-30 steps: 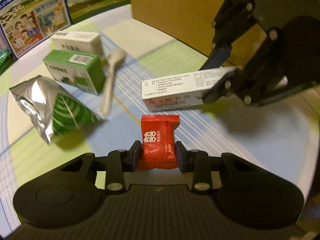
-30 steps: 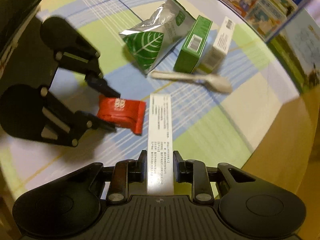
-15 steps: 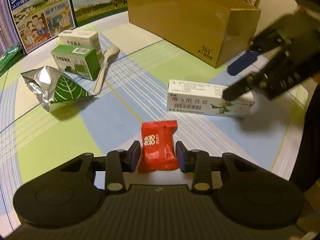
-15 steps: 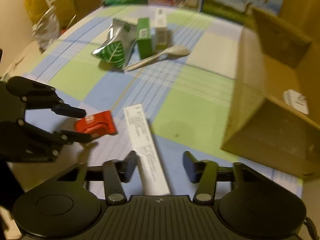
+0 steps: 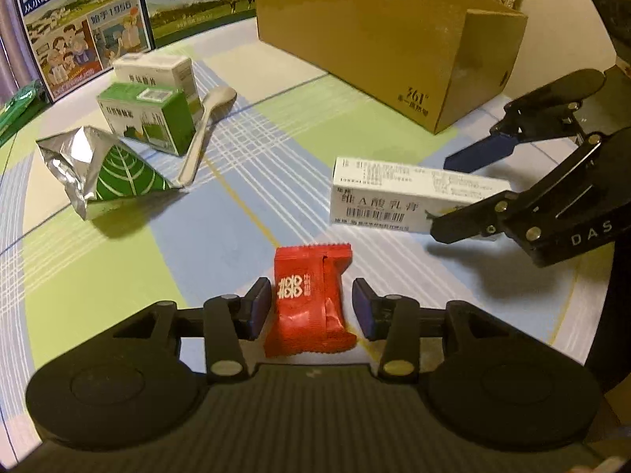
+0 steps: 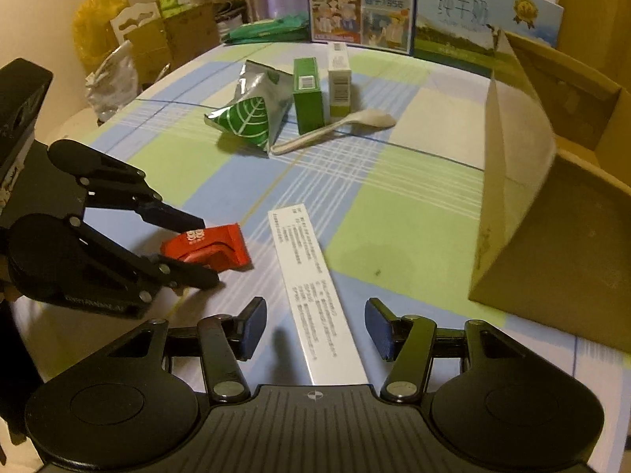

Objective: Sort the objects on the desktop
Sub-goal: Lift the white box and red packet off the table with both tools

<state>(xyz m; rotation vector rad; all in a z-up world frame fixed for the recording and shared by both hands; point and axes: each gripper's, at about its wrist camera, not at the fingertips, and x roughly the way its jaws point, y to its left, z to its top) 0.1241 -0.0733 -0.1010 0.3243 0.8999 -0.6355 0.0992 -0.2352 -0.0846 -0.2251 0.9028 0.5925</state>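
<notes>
Silver foil catches the lamp on the leaf-printed pouch [image 5: 98, 169] at the left of the checked tablecloth [image 5: 276, 130], with a green carton [image 5: 148, 118], a white carton [image 5: 155, 75] and a pale spoon [image 5: 205, 130] just beside it. Nearer me the left gripper [image 5: 311, 305] stands spread around a red candy packet [image 5: 309, 299] lying on the cloth, pads apart from the wrapper. To the right the long white medicine box [image 6: 315, 295] lies flat between the parted fingers of the right gripper [image 6: 315, 333], near the open cardboard box [image 6: 552, 213].
</notes>
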